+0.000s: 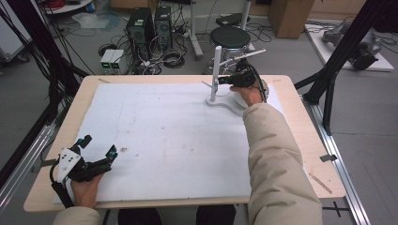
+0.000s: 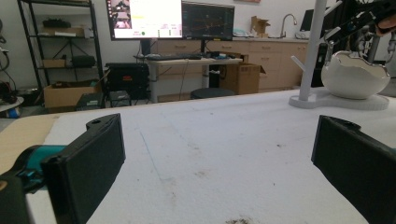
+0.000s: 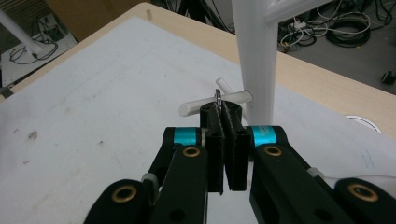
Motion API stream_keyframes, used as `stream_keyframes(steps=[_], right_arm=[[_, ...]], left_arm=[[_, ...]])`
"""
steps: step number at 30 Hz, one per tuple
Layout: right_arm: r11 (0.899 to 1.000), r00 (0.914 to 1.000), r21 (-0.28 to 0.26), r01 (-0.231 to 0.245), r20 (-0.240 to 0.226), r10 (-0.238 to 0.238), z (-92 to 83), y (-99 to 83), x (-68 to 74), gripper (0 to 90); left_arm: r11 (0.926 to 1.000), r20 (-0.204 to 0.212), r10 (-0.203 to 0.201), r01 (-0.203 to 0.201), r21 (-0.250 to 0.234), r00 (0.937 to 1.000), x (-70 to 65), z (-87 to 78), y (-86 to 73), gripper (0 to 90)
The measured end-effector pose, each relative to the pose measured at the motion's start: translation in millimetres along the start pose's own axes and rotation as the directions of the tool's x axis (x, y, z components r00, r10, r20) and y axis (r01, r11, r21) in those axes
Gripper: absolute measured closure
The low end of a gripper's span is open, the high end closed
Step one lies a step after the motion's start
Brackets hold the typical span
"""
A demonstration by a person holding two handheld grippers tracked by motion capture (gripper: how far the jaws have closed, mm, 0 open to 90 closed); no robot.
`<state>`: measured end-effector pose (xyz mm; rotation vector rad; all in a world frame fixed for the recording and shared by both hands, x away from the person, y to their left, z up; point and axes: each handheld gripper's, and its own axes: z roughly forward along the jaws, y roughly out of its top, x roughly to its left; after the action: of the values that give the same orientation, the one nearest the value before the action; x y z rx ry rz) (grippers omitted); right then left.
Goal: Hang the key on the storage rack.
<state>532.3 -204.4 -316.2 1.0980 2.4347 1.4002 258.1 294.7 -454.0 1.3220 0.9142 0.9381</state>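
A white stand with an upright pole [image 1: 216, 70] and short side pegs rises from a flat base [image 1: 220, 102] at the far right of the table. A white egg-shaped bowl [image 2: 354, 74] sits on that base. My right gripper [image 1: 220, 80] is level with the pole, just beside it. In the right gripper view its jaws [image 3: 227, 114] are shut on a thin metal piece [image 3: 217, 97] that sticks up between the pads, right in front of a peg [image 3: 210, 103] and the pole [image 3: 257, 60]. My left gripper [image 1: 99, 145] rests at the near left, open with nothing between its jaws [image 2: 215, 158].
A white mat [image 1: 164, 140] covers most of the wooden table [image 1: 75, 112]. A black stool [image 1: 230, 36] and computer towers [image 1: 143, 28] stand past the far edge. Black frame posts [image 1: 328, 84] rise at the right side.
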Motion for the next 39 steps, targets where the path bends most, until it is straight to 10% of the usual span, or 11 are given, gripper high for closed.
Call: stream_keyframes(steps=[24,35,39], right_arm=[[1.000,0.9997,-0.015,0.020,0.015,-0.020,-6.9,-4.3,4.9,74.2],[0.997,0.9971,-0.027,0.076,0.012,-0.076,-56.7,-1.3,34.8,18.6],[0.983,0.9936,-0.146,0.109,-0.015,-0.112,-77.3,-15.3,45.8,8.6]], left_arm=[[1.0000,0.000,0.002,-0.002,0.003,1.0000,0.0,0.3,0.0,3.1],[0.9999,0.002,0.000,0.000,0.011,1.0000,-0.3,1.6,0.4,3.1],[0.9998,0.007,-0.006,0.006,0.018,1.0000,0.5,2.0,0.5,3.1]])
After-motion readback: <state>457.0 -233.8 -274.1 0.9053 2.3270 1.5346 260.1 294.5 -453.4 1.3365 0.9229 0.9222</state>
